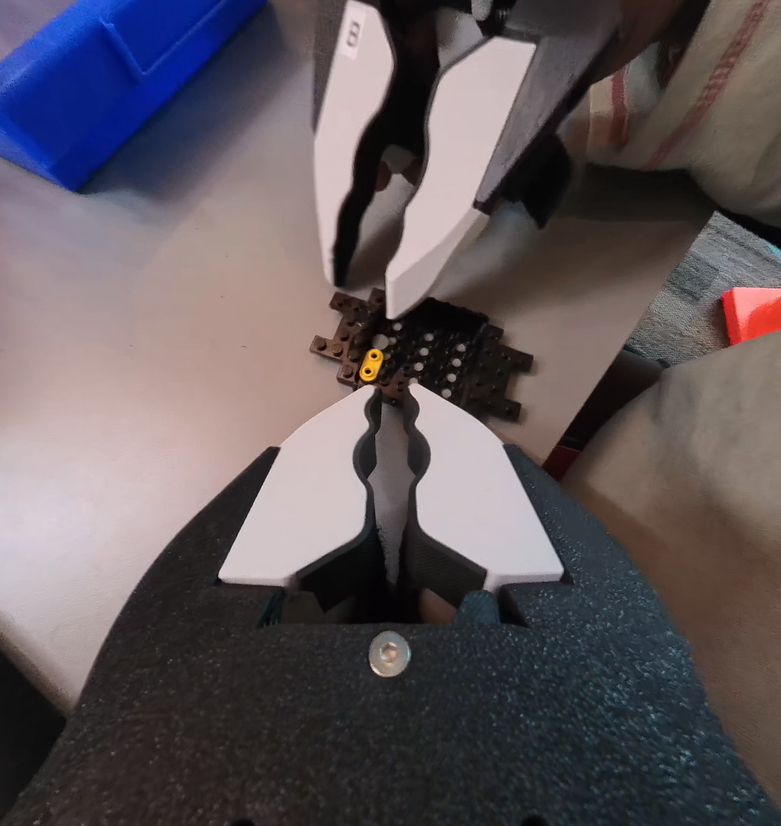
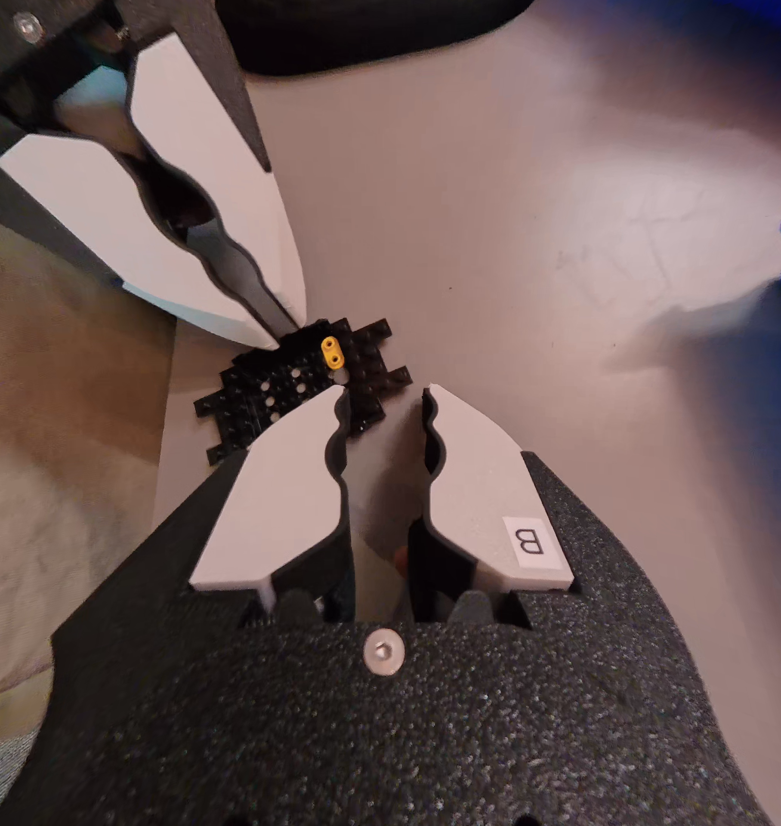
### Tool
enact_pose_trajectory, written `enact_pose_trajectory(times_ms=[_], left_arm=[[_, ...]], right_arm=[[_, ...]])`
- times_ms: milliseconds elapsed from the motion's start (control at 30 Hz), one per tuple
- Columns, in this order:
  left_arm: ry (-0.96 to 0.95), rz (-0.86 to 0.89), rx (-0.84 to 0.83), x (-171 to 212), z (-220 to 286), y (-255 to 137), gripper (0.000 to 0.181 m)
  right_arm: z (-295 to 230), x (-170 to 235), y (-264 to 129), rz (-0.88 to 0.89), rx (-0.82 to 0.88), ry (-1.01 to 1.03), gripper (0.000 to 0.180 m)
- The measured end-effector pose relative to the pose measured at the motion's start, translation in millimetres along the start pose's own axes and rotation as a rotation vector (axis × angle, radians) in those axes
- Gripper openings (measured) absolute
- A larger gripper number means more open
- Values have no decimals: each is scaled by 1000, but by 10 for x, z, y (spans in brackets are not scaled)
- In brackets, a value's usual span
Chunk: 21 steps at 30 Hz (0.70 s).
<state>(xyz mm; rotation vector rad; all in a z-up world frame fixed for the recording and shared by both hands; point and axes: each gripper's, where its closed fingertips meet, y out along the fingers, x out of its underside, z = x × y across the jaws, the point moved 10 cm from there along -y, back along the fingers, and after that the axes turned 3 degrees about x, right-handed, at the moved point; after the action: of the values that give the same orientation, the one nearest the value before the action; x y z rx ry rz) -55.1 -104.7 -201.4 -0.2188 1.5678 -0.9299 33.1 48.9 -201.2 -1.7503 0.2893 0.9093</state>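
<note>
Black studded brick plate (image 1: pixel 428 357) sits near the grey table (image 1: pixel 156 357) edge, small yellow two-hole piece (image 1: pixel 371 364) on top of it. Left gripper (image 1: pixel 393 391) pinches the plate's near edge, though its tips cover the actual contact. Right gripper (image 2: pixel 384 393) hangs parted on the plate's opposite side, one finger (image 2: pixel 290 469) hiding part of it. Blue bin (image 1: pixel 89 85) beyond the plate is blurry and cut off.

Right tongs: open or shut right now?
Open. The right tongs show bare grey table between their tips, beside the black brick plate.
</note>
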Motion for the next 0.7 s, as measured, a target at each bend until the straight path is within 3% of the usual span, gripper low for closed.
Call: enact_pose_trajectory(times_ms=[200,400,533,700], left_arm=[[16,5,-26,-26,-158,7,13],[90,37,-25,-95,-25,-54,6],[118,63,76,-110,182,-60,4],[145,17,35,-47,202,70,2]], right_arm=[[-188,59,-103,-63,4,116,20],[-213,25,-237,-48,82,133,32],[-251,-27,-181,-29,39,-95,39],[-200,-141,-8,-24,-51,-354,34]])
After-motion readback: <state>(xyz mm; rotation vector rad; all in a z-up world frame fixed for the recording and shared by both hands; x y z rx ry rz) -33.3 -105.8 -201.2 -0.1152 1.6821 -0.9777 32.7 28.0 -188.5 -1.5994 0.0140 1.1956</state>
